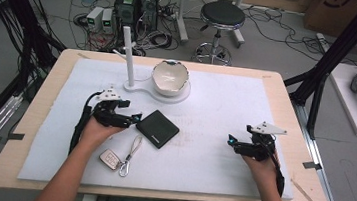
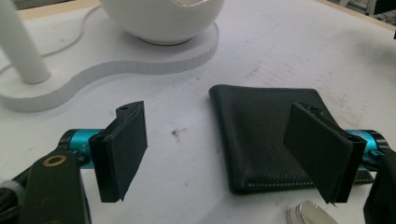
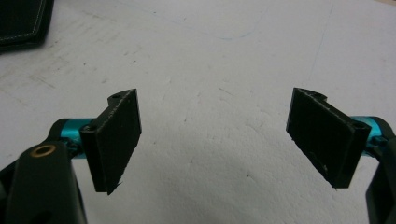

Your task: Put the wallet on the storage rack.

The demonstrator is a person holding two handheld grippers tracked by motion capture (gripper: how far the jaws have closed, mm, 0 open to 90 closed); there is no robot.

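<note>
While your left gripper (image 1: 137, 118) hovers low with jaws wide apart, touching the wallet's (image 1: 158, 128) left edge mid-table, your right gripper (image 1: 231, 141) rests spread near the right edge.

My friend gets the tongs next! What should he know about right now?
Left tongs: open, holding nothing, right at the black wallet, which lies flat on the white mat.
Right tongs: open, holding nothing, over bare mat.
Car key with its strap lies near the front edge, below the wallet. White bowl sits on its stand at the back.
Done: nothing picked up yet.
Left: probably grip the wallet first.
</note>
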